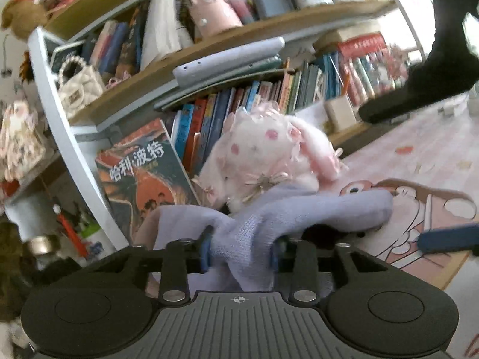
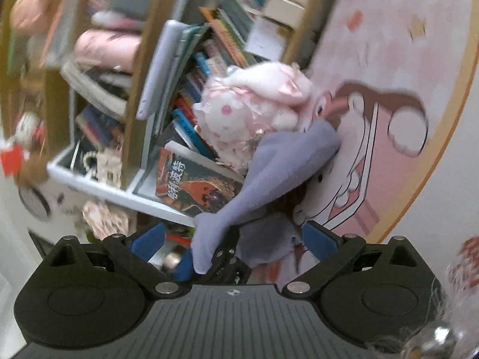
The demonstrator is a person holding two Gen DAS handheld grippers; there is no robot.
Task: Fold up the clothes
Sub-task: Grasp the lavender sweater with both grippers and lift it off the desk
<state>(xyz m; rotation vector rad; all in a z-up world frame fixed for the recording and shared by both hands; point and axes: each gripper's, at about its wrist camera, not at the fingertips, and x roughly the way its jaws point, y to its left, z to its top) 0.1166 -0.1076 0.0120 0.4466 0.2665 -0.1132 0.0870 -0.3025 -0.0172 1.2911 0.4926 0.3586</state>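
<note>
A lavender knit garment [image 1: 299, 209] hangs bunched in the air above the pink cartoon mat [image 1: 419, 161]. My left gripper [image 1: 239, 251] is shut on a fold of it, with cloth spilling over both blue pads. In the right wrist view the same garment [image 2: 281, 161] stretches up and to the right. The left gripper's black fingers and blue pad [image 2: 185, 264] pinch its lower end there. My right gripper [image 2: 236, 239] is open, its blue pads [image 2: 148, 240] spread wide on either side of the cloth without gripping it.
A pink and white plush toy [image 1: 263, 155] lies against a bookshelf [image 1: 209, 59] full of books. A large Harry Potter book [image 1: 140, 176] leans at the shelf's base. A white quilted handbag [image 1: 77, 86] sits on a shelf. A dark arm [image 1: 434, 59] crosses the upper right.
</note>
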